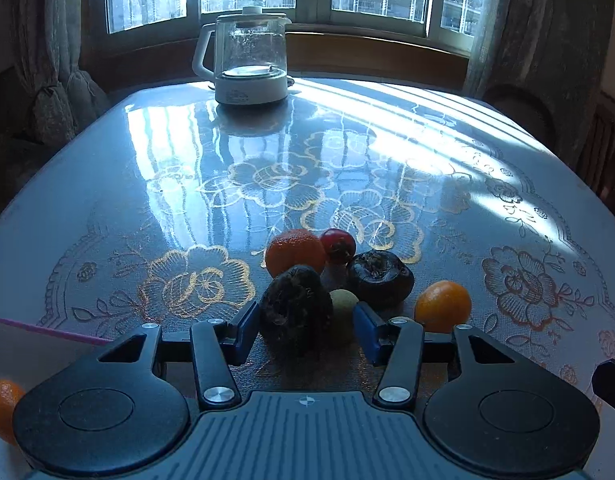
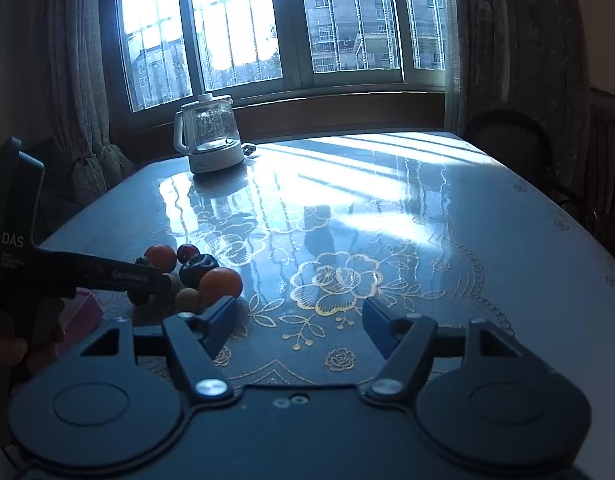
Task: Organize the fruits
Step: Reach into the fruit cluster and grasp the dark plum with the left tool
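Fruits: a small heap on the near left part of the tabletop (image 1: 387,128), over its floral cover.
Dark fruit (image 1: 295,304): rough-skinned, nearest the left wrist camera, sitting between the blue pads of the left tongs (image 1: 305,328).
Left tongs: spread wide; the left pad lies close against the dark fruit, the right pad stands apart from it, so nothing is gripped.
Pale round fruit (image 1: 343,308): just beside the dark fruit, to its right, partly hidden behind it.
Second dark fruit (image 1: 381,278): behind the pale one, flatter, with a puckered top.
Large orange (image 1: 294,252): at the back left of the heap, touching the small red fruit (image 1: 338,245).
Small orange (image 1: 442,306): at the right edge of the heap, near the right pad.
Stray orange (image 1: 1,408): at the lower left edge of the left wrist view, well apart from the heap, on a white surface edged in pink.
Right tongs (image 2: 299,322): released, pads wide apart over bare floral cover, holding nothing; the heap lies just beyond the left pad.
Kettle (image 1: 247,60): glass with a white base and handle, upright at the far side of the tabletop by the window.
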Demonstrator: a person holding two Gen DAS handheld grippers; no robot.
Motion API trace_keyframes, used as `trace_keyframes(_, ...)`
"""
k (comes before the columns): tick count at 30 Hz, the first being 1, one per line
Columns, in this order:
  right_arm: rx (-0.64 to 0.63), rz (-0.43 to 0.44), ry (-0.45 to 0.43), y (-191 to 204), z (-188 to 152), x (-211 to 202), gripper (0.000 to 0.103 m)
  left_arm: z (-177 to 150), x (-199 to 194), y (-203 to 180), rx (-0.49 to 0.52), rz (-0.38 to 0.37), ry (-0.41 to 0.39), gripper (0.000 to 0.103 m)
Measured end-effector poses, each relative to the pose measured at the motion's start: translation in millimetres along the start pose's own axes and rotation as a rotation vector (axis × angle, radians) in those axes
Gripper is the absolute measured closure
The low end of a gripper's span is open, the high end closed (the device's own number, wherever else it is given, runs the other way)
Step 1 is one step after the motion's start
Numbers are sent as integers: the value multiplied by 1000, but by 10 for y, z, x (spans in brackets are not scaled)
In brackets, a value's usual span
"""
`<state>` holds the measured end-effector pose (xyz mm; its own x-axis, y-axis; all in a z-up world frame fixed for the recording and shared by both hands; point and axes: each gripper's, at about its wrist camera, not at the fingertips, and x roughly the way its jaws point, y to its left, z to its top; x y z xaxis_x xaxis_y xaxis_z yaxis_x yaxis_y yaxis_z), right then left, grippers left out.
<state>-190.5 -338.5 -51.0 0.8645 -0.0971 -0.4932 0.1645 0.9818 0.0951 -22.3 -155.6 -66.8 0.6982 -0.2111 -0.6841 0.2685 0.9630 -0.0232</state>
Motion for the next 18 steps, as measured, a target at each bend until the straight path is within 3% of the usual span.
trace_keyframes(5, 1, 5, 5, 9, -3, 16, 34, -1, 34, 33, 22, -10, 9, 58)
trace_keyframes(15, -8, 20, 13, 54, -2, 22, 34, 139, 45, 180, -41, -38, -14, 58)
trace_keyframes(18, -10, 22, 12, 69, 7, 9, 34, 154, 152, 276, -114, -91, 35, 49)
